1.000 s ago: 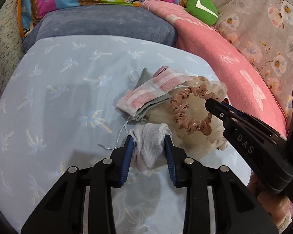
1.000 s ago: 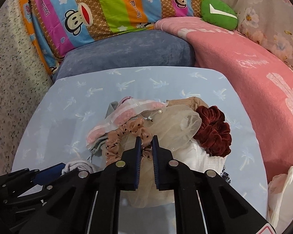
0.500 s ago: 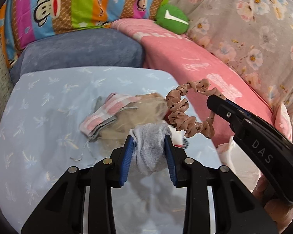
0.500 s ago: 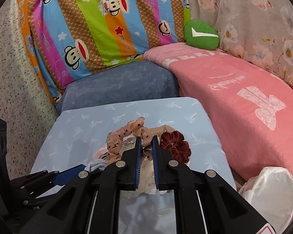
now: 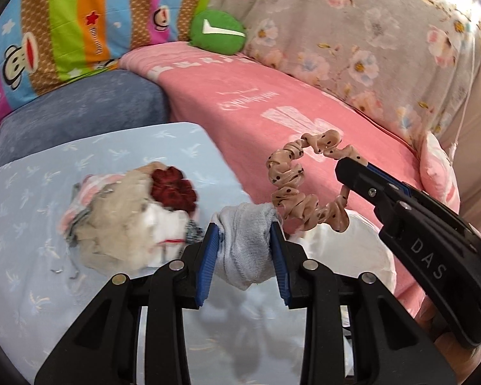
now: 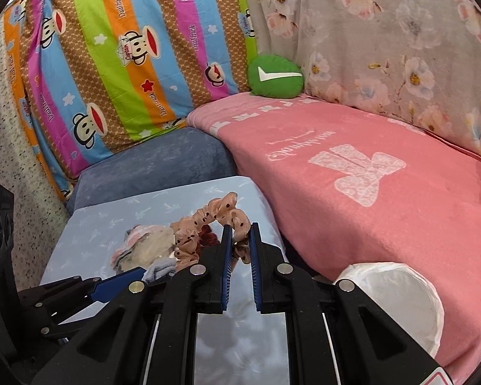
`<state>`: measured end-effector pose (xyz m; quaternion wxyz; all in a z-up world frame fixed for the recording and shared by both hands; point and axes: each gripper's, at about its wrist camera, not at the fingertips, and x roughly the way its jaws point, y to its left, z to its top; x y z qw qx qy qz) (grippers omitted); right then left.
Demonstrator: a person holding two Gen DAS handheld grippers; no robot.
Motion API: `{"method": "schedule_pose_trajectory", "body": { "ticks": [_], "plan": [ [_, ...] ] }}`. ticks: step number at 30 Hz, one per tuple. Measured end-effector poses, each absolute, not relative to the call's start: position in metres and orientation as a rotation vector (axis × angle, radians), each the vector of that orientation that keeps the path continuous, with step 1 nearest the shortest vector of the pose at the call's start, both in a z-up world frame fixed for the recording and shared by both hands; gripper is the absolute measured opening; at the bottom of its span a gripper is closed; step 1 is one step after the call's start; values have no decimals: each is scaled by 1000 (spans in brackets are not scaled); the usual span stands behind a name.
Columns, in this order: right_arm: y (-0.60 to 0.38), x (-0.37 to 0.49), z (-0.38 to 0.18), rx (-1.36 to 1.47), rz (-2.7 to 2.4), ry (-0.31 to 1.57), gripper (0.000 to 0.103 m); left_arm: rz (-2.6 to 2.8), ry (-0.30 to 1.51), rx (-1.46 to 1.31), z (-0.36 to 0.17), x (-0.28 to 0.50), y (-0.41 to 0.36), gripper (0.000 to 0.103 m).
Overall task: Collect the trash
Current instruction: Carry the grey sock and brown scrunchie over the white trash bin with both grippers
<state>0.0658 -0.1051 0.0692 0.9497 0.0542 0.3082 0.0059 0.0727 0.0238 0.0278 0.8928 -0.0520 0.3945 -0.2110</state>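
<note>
- Two black two-finger grippers with blue pads: left gripper (image 5: pixel 245 256), right gripper (image 6: pixel 239 256).
- One rolled grey-white sock (image 5: pixel 245 250).
- One tan dotted fabric scrunchie (image 5: pixel 299 189).
- One dark red velvet scrunchie (image 5: pixel 173 189).
- One white-lined round bin (image 6: pixel 397 298).
- One green round cushion with a white tick mark (image 6: pixel 275 77).
- One pink blanket with a white bow print (image 6: pixel 368 173).
- One striped monkey-print pillow (image 6: pixel 128 57).
- One blue-grey cushion (image 6: pixel 150 166).
- One pale blue palm-print cloth surface (image 5: pixel 32 224).
- Mixed heap of beige, white and pink-striped cloth (image 5: pixel 112 224): separate pieces cannot be counted, blurred.
</note>
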Motion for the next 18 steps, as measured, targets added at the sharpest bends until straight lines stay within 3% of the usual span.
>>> {"method": "schedule_pose_trajectory", "body": {
  "ticks": [18],
  "plan": [
    [-236,14,39,214,-184,655,10,-614,848,37,19,43,-104,33]
  ]
}}
